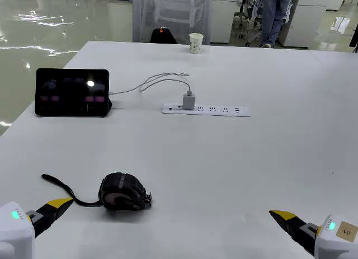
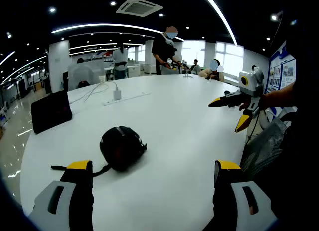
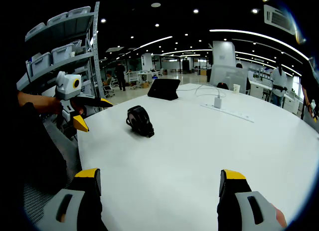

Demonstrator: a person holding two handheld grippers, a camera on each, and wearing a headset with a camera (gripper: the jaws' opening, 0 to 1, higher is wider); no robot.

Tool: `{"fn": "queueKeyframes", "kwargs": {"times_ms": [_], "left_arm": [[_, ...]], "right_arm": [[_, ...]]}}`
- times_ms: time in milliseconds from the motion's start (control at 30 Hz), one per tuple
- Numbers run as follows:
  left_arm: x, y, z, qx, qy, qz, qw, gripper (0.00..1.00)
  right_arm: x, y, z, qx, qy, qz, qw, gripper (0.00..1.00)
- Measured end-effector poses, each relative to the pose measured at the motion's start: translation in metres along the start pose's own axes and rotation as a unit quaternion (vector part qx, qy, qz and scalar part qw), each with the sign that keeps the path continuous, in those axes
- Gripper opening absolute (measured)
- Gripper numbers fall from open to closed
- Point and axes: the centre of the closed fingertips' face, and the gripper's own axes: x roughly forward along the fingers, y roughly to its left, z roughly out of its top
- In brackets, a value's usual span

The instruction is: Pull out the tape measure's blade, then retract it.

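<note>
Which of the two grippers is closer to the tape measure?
The left gripper: its yellow tip lies right by the strap of the tape measure, while the right gripper sits well off to the other side.

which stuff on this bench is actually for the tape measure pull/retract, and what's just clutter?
For the job:
tape measure, lying on the table, not gripped
left gripper, open
right gripper, open

Lying about:
tablet
power strip with charger and cable
paper cup
</note>
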Motion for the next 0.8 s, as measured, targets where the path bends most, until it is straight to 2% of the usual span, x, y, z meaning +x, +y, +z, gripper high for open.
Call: {"fn": "queueKeyframes", "kwargs": {"times_ms": [500,800], "left_arm": [[0.0004,-0.001,0.001,0.003,-0.001,-0.001,1.0,0.99],[0.0006,-0.0017,0.0047,0.008,-0.001,-0.002,1.0,0.99]], "right_arm": [[-0.0013,-0.0009,0.0007,-0.006,-0.005,-0.001,1.0,0.99],[-0.0009,-0.0016,-0.001,-0.01,0.001,0.002,0.9999,0.99]]}}
